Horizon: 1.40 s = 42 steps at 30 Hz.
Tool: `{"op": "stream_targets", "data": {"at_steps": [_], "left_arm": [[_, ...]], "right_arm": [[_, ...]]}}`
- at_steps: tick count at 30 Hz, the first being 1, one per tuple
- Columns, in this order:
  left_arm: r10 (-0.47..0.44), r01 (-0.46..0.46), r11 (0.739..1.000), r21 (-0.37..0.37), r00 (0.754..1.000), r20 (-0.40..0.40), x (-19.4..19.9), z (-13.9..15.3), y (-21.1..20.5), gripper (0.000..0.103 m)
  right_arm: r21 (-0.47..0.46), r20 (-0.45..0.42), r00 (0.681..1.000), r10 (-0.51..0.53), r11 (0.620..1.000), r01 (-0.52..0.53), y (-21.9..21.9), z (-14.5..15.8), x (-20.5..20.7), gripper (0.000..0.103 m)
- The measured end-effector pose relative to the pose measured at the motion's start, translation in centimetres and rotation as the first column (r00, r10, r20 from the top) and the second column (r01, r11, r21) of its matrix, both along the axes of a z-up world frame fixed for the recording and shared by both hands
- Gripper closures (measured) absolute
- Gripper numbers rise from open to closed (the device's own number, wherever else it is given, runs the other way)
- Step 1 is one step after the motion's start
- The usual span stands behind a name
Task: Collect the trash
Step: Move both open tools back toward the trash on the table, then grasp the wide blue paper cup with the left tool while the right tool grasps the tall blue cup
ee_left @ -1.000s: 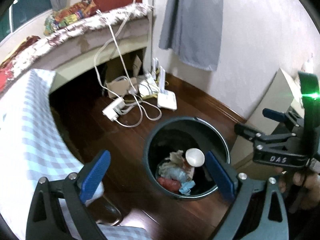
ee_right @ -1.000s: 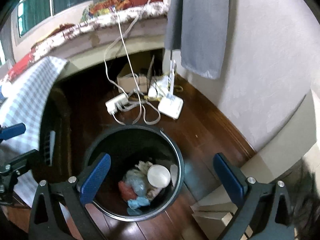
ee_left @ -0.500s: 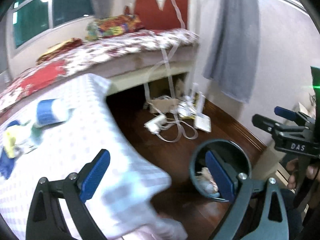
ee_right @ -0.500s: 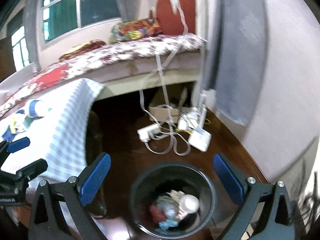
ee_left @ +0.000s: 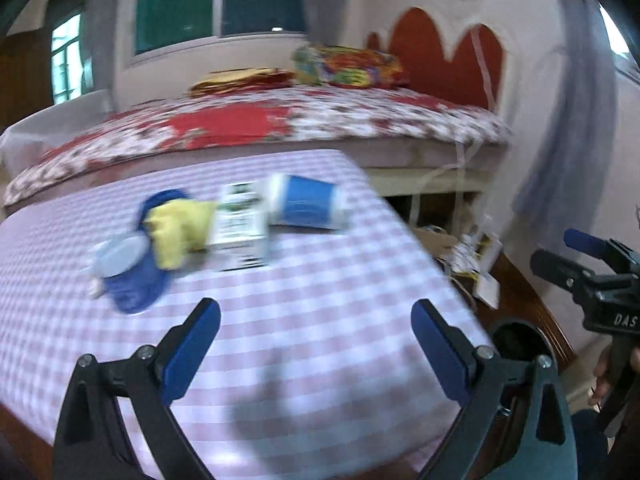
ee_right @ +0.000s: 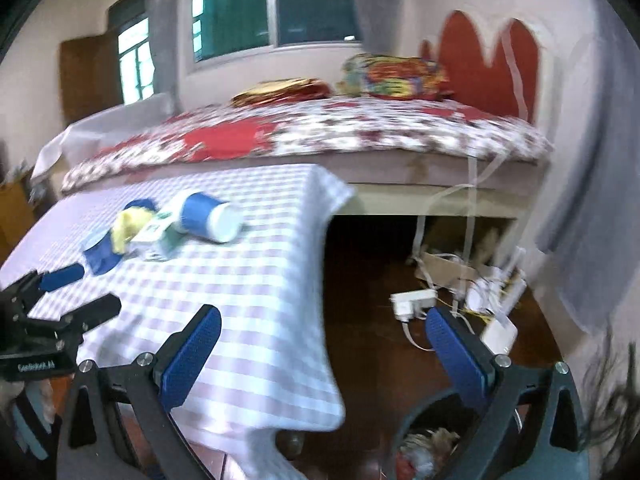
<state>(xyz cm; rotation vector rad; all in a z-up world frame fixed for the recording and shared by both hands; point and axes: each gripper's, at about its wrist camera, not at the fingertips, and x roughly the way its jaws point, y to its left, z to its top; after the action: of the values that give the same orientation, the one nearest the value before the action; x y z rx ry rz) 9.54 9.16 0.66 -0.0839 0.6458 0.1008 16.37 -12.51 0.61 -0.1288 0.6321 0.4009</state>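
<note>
**Trash run: back at the table, both tongs empty**

Next pickup looks like the pile on the checkered table point(ee_left: 320, 300). Best bet for doing it clean: pick one item off the edge of the clump rather than diving into the middle. Blue paper cup point(ee_left: 306, 206) lying on its side at about 12 o'clock in the left wrist view seems the easy one, sits at the right end of the pile with bare cloth beyond it. Worth coming in across the cup's body, squeezing gently since paper will probably crush. Carton point(ee_left: 240, 226) right beside it, then yellow wrapper point(ee_left: 180, 230) and some blue crumpled stuff point(ee_left: 136, 280) around 10 o'clock, all touching or overlapping, blurry so hard to say more.

Left gripper point(ee_left: 316, 334) spread wide, nothing between the pads, hovering over the cloth well short of the pile. Right gripper point(ee_right: 324, 346) also wide apart and empty, half off the table edge.

Bin point(ee_right: 424, 440) down at 5 o'clock in the right view, on the floor by the table corner, already some trash inside.
</note>
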Motion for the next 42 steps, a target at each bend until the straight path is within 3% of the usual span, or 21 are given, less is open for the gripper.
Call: {"op": "stream_targets", "data": {"at_steps": [7, 15, 24, 30, 36, 39, 42], "left_arm": [[0.174, -0.174, 0.985, -0.013, 0.985, 0.013, -1.8, -1.0, 7.8, 0.006], [0.245, -0.245, 0.97, 0.003, 0.97, -0.014, 0.0, -2.3, 12.9, 0.007], [0.233, -0.232, 0.972, 0.024, 0.967, -0.106, 4.3, -4.3, 15.6, 0.01], [0.216, -0.217, 0.976, 0.009, 0.969, -0.118, 5.5, -4.9, 16.0, 0.012], [0.194, -0.199, 0.98, -0.019, 0.971, -0.142, 6.4, -5.1, 16.2, 0.02], [0.192, -0.199, 0.979, -0.035, 0.972, -0.134, 6.2, -5.0, 16.5, 0.026], [0.191, -0.197, 0.979, -0.044, 0.974, -0.118, 6.1, -4.9, 16.5, 0.026]], "right_arm": [[-0.025, -0.006, 0.993, 0.122, 0.992, -0.122, 7.2, -0.2, 1.2, 0.0], [-0.104, -0.023, 0.976, 0.217, 0.97, -0.218, 12.9, -1.2, 4.0, 0.0], [-0.179, -0.091, 0.97, 0.227, 0.954, -0.24, 16.4, -4.2, 9.7, 0.0], [-0.221, -0.125, 0.96, 0.251, 0.936, -0.274, 18.8, -5.6, 14.1, 0.0], [-0.254, -0.134, 0.945, 0.297, 0.912, -0.323, 20.7, -6.5, 15.5, 0.0], [-0.245, -0.152, 0.94, 0.304, 0.91, -0.334, 20.9, -6.6, 15.2, 0.025], [-0.202, -0.162, 0.941, 0.299, 0.923, -0.328, 20.2, -6.6, 14.1, 0.031]]}}
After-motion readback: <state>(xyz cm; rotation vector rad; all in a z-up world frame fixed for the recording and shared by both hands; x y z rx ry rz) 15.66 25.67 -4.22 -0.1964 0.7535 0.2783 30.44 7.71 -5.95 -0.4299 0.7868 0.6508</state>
